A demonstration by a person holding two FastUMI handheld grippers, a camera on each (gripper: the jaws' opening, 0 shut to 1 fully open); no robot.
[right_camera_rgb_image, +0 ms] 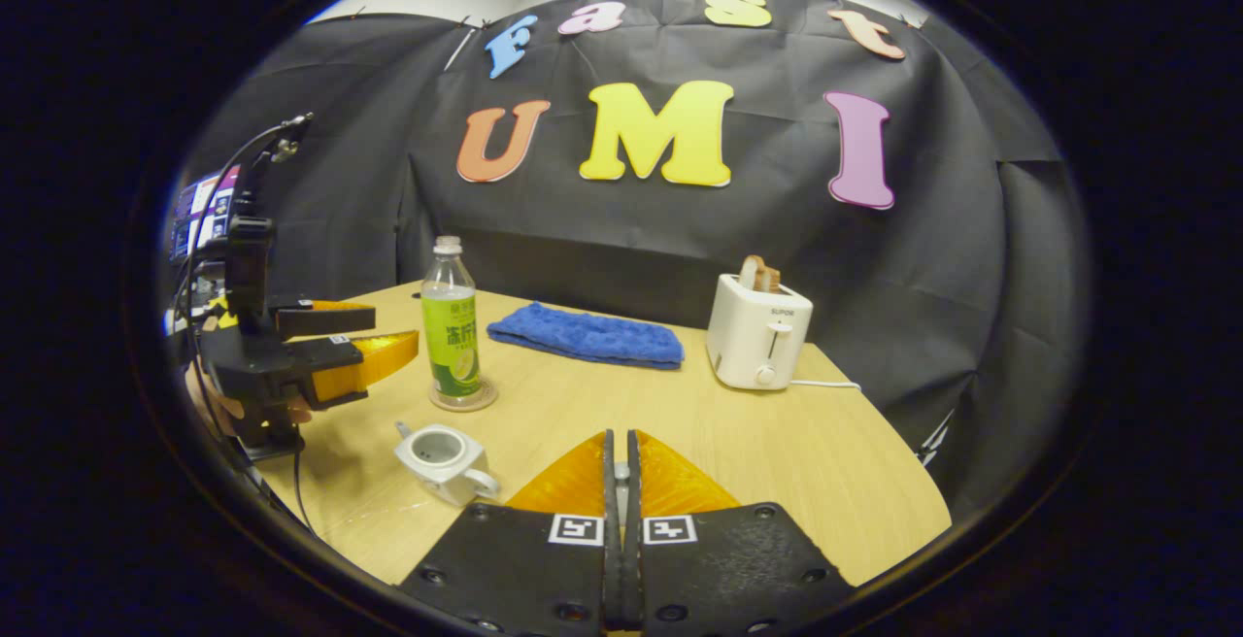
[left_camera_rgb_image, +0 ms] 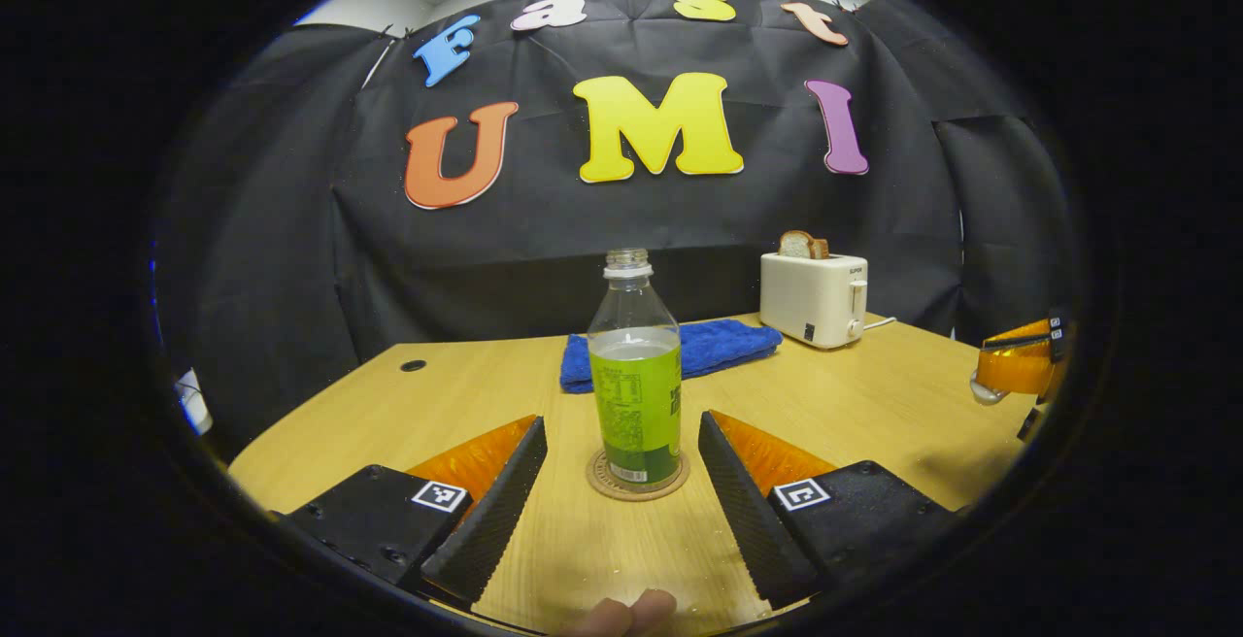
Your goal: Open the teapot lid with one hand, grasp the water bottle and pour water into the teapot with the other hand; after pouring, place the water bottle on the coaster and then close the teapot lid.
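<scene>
1. Toaster (left_camera_rgb_image: 814, 299) with a slice of bread (left_camera_rgb_image: 802, 246) in its slot stands at the table's (left_camera_rgb_image: 874, 394) far side, about 1 o'clock from the water bottle (left_camera_rgb_image: 636, 385) in the left gripper view; a folded blue cloth (left_camera_rgb_image: 714, 348) lies just behind the bottle
2. Water bottle, uncapped and partly filled, stands upright on the round coaster (left_camera_rgb_image: 636, 489)
3. Teapot (right_camera_rgb_image: 442, 462), its top open, sits on the table at 6 o'clock from the bottle in the right gripper view, apart from it
4. Left gripper (left_camera_rgb_image: 621, 467) is level, fingers spread wide on either side of the bottle without touching it; nothing stands between them and it
5. Right gripper (right_camera_rgb_image: 620, 482) has its fingers closed together; whether a lid is pinched between them I cannot tell
</scene>
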